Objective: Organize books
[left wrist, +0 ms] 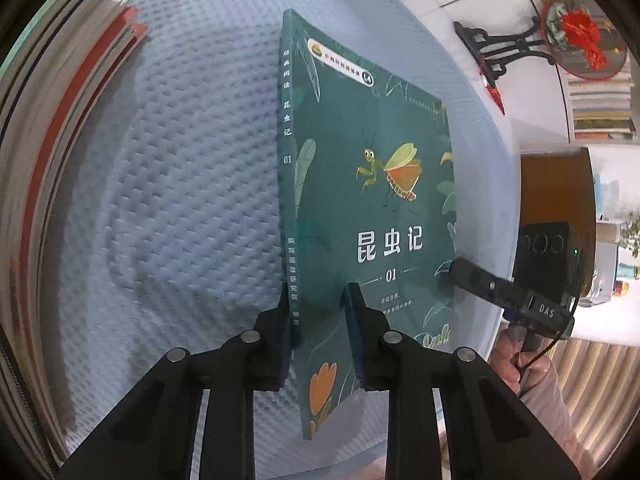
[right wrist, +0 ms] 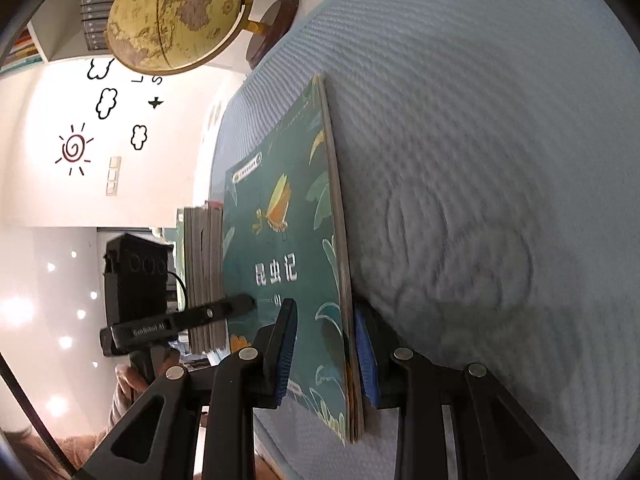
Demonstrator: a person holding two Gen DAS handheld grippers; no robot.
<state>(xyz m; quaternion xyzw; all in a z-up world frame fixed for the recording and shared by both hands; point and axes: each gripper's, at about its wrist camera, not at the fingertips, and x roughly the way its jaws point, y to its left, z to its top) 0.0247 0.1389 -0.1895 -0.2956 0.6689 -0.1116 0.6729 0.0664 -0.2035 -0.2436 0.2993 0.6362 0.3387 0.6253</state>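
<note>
Here, held up on edge over the pale blue textured mat [left wrist: 180,200] covering the bench: a green insect book [left wrist: 372,208], cover showing a cartoon mantis and white Chinese title, spine toward the left gripper [left wrist: 320,336]. Gripped at its lower spine corner by the left fingers [left wrist: 356,336], narrowed to the book's thickness, one pad on the front cover and one behind the spine. Pinched at the opposite, page-edge side by the right gripper [right wrist: 326,354], blue-padded fingers [right wrist: 366,360] closed tight on cover and back. Seen from the right wrist, left gripper angled steeply down with a hand [right wrist: 132,380] round its handle; right gripper tilted more gently. Off to the far side, a stack of books [left wrist: 52,200] standing page edges out. No containers in view. Beyond the mat, an antique-style globe [right wrist: 176,12] and a shelf with grey volumes [right wrist: 94,20].
</note>
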